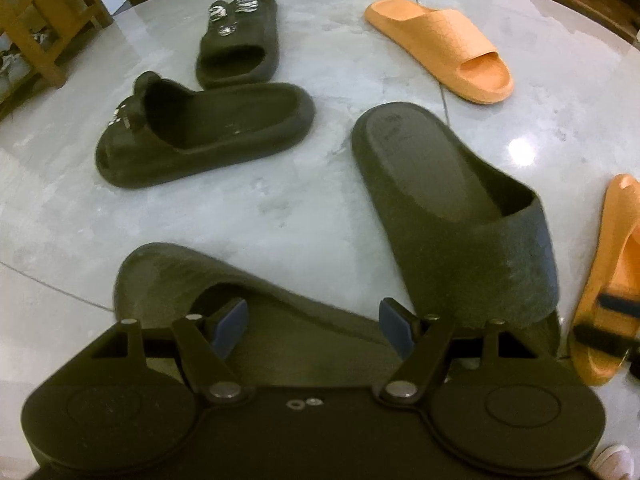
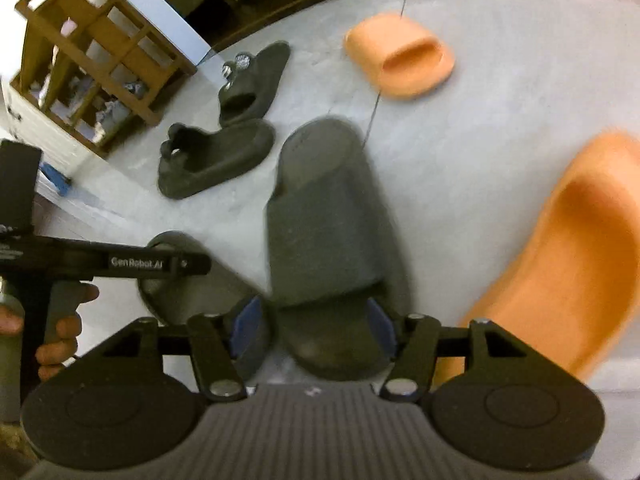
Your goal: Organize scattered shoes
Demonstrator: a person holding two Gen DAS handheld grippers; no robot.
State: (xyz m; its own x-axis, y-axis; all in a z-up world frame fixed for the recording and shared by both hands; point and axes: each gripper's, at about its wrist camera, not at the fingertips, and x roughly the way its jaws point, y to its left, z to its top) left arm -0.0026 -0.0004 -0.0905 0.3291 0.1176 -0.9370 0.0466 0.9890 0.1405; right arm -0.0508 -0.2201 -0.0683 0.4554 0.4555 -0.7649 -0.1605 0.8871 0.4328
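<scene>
Several slides lie scattered on a grey tiled floor [image 1: 280, 208]. My left gripper [image 1: 314, 326] is open over a plain dark green slide [image 1: 224, 296], its pads on either side of the strap. A second plain dark slide [image 1: 452, 208] lies to the right. My right gripper [image 2: 314, 330] is open with its blue pads either side of that slide's toe end [image 2: 328, 240]; the view is blurred. Two dark slides with silver charms [image 1: 200, 136] [image 1: 240, 40] lie further off. One orange slide [image 1: 440, 46] lies far right, another orange slide [image 2: 568, 256] close by on the right.
A wooden shoe rack [image 2: 92, 52] stands at the far left against a white wall, with a few things on its shelves. The left hand-held gripper and the person's fingers [image 2: 60, 320] show at the left of the right wrist view.
</scene>
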